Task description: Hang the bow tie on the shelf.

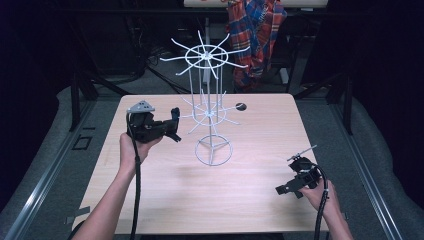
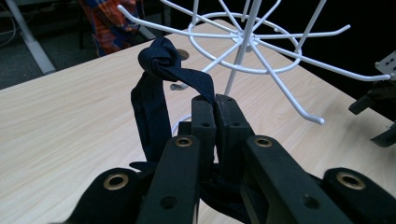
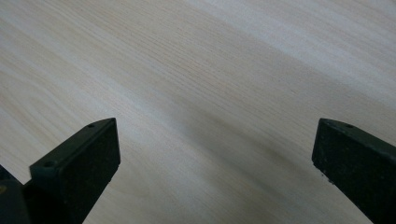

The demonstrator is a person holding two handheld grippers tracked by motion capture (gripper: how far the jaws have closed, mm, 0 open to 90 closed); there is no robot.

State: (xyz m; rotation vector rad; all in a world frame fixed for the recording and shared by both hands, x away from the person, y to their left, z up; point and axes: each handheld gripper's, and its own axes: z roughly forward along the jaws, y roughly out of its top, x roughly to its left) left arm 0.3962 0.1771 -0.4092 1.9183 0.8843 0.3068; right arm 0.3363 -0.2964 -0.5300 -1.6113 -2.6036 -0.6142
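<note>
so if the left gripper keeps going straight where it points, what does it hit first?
Probably the white wire rack: the left gripper, shut on a dark knotted strap, points at its lower ring of prongs. Depth is unclear.

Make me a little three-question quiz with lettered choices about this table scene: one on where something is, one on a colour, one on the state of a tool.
1. Where does the white wire rack with radiating hooks stand?
A. mid-table, toward the far edge
B. on the floor
C. at the near right corner

2. What colour is the knotted fabric strap?
A. red
B. dark navy
C. yellow

3. How do the right gripper's jaws stand?
A. shut on the strap
B. shut on nothing
C. wide open over bare wood

Answers: 1 A, since the rack's ring base sits on the light wooden table beyond its middle. 2 B, as the left gripper, shut on it, shows it close up. 3 C, a broad gap separates them.
</note>
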